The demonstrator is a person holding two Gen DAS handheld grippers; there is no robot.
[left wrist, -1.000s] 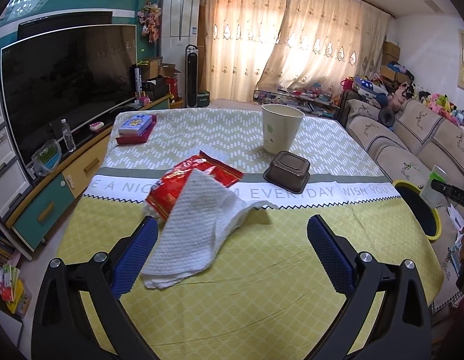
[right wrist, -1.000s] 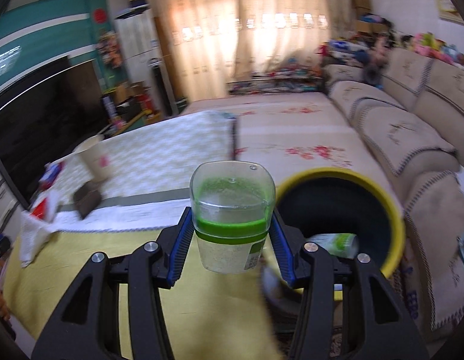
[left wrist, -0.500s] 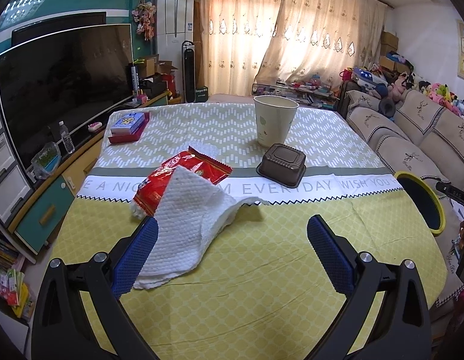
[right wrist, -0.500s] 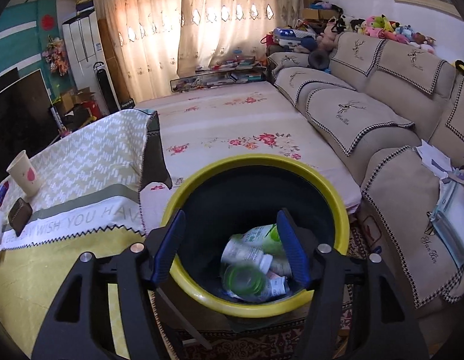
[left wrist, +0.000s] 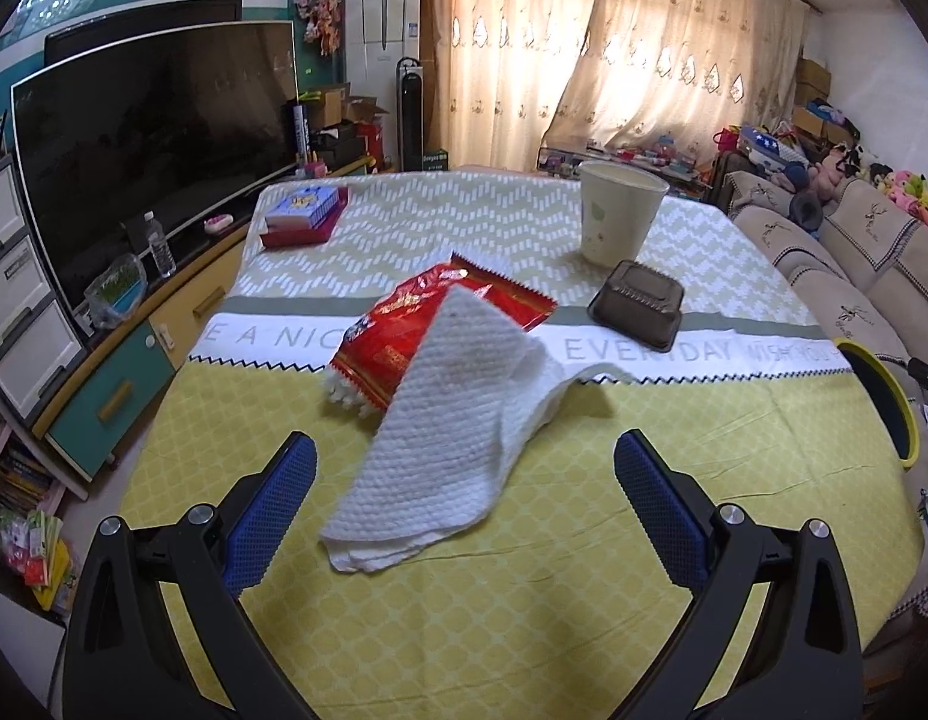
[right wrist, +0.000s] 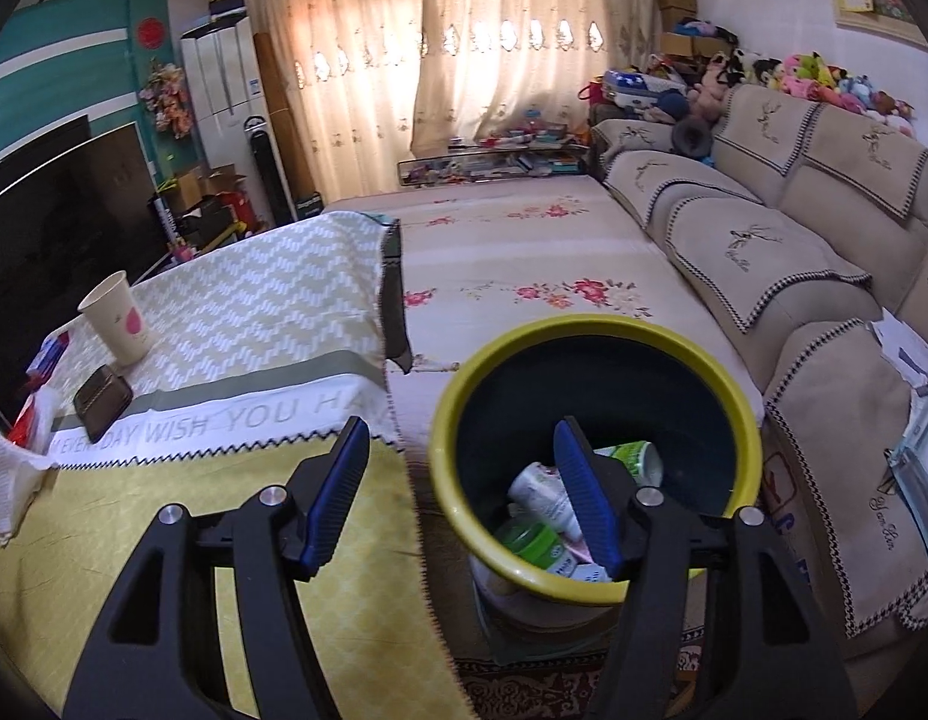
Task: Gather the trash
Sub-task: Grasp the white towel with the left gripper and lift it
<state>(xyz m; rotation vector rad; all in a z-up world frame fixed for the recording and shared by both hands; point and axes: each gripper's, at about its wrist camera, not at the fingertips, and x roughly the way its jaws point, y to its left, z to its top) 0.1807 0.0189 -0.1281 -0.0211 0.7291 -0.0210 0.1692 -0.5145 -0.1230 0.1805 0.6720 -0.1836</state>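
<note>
A crumpled white paper towel [left wrist: 458, 420] lies on the yellow tablecloth, partly covering a red snack wrapper [left wrist: 428, 324]. Behind them sit a dark plastic container [left wrist: 638, 306] and a paper cup [left wrist: 617, 213]. My left gripper [left wrist: 464, 450] is open, low over the near end of the towel, its pads apart from it. My right gripper [right wrist: 461, 438] is open and empty above the left rim of the yellow-rimmed bin [right wrist: 596, 324]. In the bin lie a green-lidded cup [right wrist: 530, 540] and a bottle [right wrist: 542, 495].
A red and blue box [left wrist: 305, 213] rests at the table's far left. A large TV [left wrist: 152, 138] and low cabinet [left wrist: 110, 396] stand to the left. A beige sofa [right wrist: 794, 252] runs along the right, with a floral-covered surface [right wrist: 524, 276] beside the table.
My right gripper opened and let go of the green-lidded cup, which now lies in the bin. My left gripper came a little lower and closer to the paper towel.
</note>
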